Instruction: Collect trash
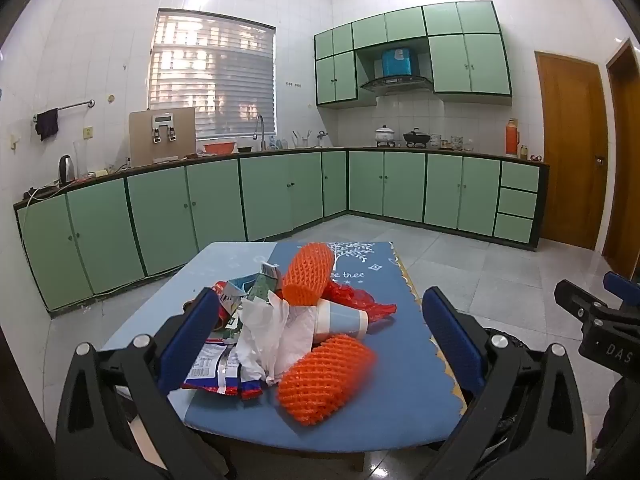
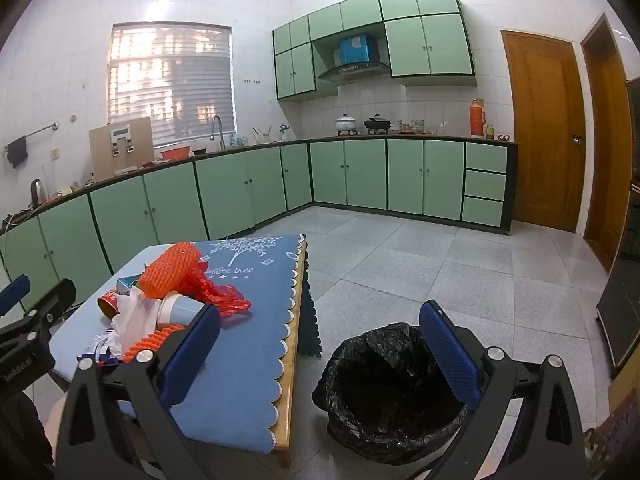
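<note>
A pile of trash lies on a low table with a blue cloth [image 1: 384,408]: a near orange foam net [image 1: 326,378], a far orange foam net [image 1: 308,274], crumpled white paper [image 1: 276,336], a blue paper cup [image 1: 344,318], red plastic wrap [image 1: 360,300] and printed wrappers [image 1: 212,368]. My left gripper [image 1: 320,344] is open and empty, its fingers spread either side of the pile, just short of it. My right gripper [image 2: 320,356] is open and empty, above the table's right edge and a bin with a black bag [image 2: 392,392] on the floor.
Green cabinets [image 1: 280,196] line the left and far walls. Wooden doors [image 2: 544,132] stand at the right. Grey tiled floor [image 2: 420,264] spreads beyond the table. The right gripper's body [image 1: 600,320] shows at the right edge of the left wrist view.
</note>
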